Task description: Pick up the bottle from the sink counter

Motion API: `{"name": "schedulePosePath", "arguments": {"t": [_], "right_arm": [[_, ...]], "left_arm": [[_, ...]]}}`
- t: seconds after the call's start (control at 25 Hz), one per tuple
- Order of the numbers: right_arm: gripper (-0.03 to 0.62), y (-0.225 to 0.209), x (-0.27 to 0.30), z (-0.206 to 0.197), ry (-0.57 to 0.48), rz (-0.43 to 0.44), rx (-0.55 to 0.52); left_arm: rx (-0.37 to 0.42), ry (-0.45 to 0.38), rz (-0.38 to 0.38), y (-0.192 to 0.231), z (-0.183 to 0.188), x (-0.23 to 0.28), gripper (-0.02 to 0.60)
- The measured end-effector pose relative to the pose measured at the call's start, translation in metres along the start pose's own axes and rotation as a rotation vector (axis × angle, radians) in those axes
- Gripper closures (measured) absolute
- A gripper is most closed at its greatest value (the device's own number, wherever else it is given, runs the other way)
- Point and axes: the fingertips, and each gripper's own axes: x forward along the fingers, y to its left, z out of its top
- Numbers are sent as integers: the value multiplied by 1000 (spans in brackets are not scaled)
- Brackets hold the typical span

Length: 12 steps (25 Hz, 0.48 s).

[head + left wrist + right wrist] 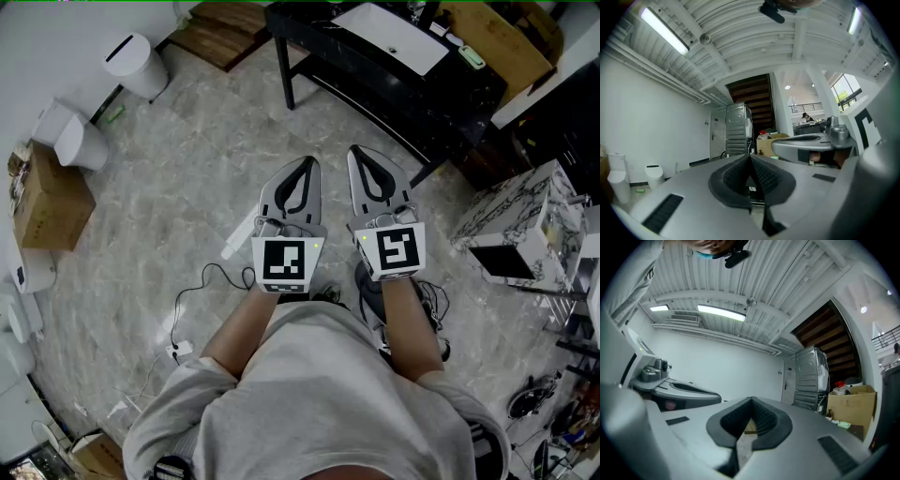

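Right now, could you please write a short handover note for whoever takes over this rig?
Claws: left claw shut and empty; right claw shut and empty. Both are held level, side by side.
Things: the sink counter with its white basin stands some way ahead. I cannot make out the bottle on it from here.
Done: nothing yet.
Left: walk up to the counter, find the bottle, open one claw, grip it and lift it off.

A warehouse-like bathroom mock-up — toilet point(73, 139), sink counter point(461, 81), cardboard box point(45, 202) on marble floor point(187, 187).
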Motion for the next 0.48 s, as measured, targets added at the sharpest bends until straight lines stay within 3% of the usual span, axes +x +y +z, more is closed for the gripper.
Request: {"name": "schedulePosePath", "arguments": {"t": [0.36,0.48], "right_arm": [[585,10,25,-13,36,14,7],[585,12,31,-22,42,33,56]], "left_arm": [[-38,12,20,26,-11,3,569],[-56,23,44,40,-22,3,569]]}}
